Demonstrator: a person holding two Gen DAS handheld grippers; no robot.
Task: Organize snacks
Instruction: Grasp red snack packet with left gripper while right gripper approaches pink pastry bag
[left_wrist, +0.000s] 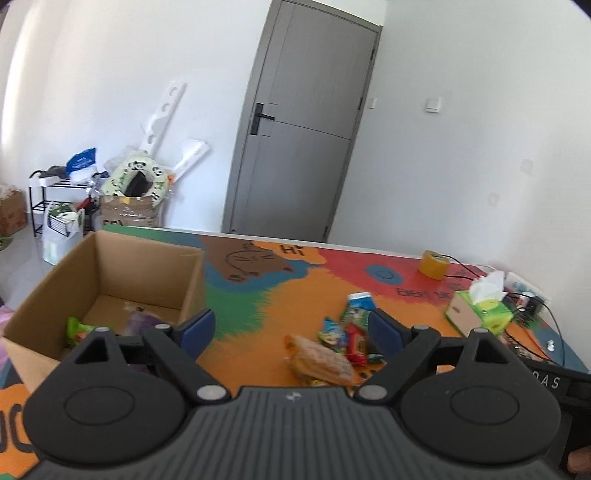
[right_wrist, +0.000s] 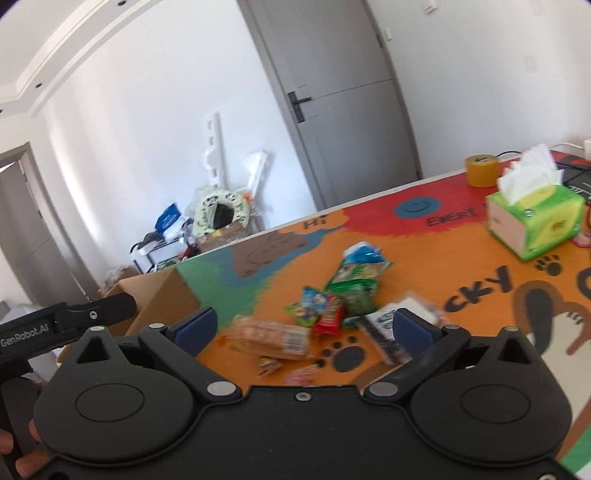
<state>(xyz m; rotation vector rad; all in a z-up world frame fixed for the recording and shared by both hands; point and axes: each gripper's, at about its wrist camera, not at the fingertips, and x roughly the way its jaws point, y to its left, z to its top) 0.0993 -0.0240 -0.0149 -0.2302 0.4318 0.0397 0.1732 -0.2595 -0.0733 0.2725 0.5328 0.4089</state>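
Both claws, the left gripper (left_wrist: 291, 328) and right gripper (right_wrist: 303, 325), hang spread and empty above the snack pile (right_wrist: 332, 314); far left stands the cardboard box (left_wrist: 110, 273), two packets inside.

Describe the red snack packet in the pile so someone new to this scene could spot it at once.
Start at the cardboard box on the colourful table mat, then move right to the loose pile of snacks. The red packet lies in the middle of the pile, between the pale biscuit pack and the green bags. It is the only red wrapper there.
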